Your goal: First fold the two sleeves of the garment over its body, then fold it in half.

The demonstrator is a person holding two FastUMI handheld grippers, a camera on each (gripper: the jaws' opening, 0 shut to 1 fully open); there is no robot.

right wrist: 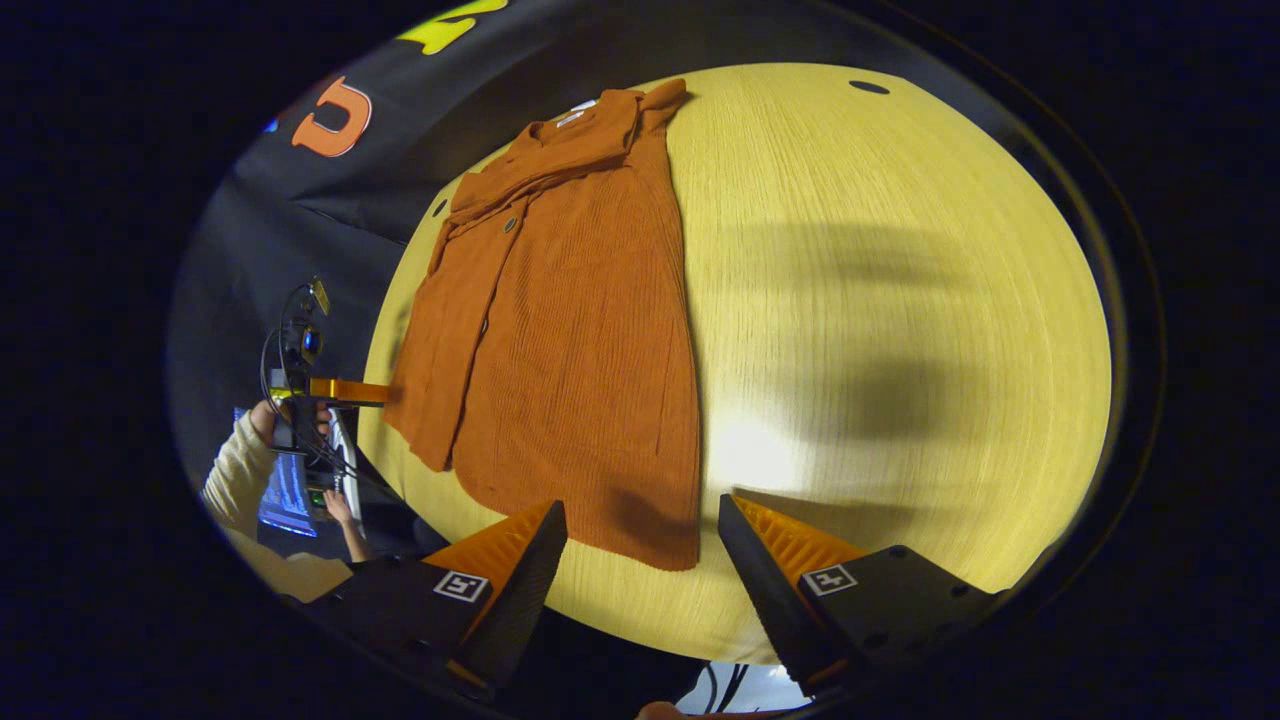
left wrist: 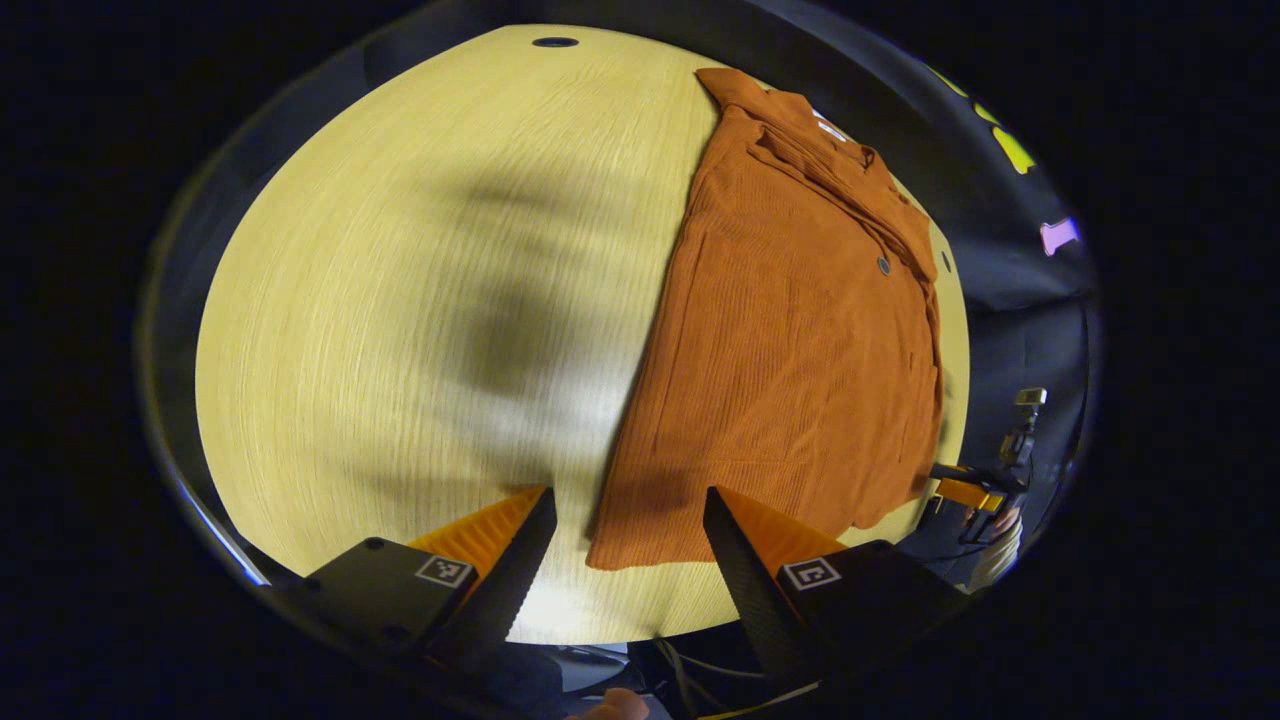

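Note:
An orange ribbed shirt [left wrist: 800, 330] lies flat on the round wooden table [left wrist: 400, 300], collar at the far side and hem toward me. In the right gripper view the shirt [right wrist: 580, 350] looks narrow, with a folded flap lying along its left side over the buttons. My left gripper [left wrist: 630, 545] hangs open over the hem's left corner, nothing between its fingers. My right gripper [right wrist: 640, 545] is open too, straddling the hem's right corner from above. Farther off, each view shows the other gripper [left wrist: 945, 485] [right wrist: 375, 392] beside the shirt at the table's edge, held by a hand in a pale sleeve.
The table [right wrist: 900, 300] stretches wide and bare beside the shirt, with a small dark hole [right wrist: 868, 87] near its far rim. Black cloth hangs behind it. A lit screen [right wrist: 285, 495] and cables sit below the table's near edge.

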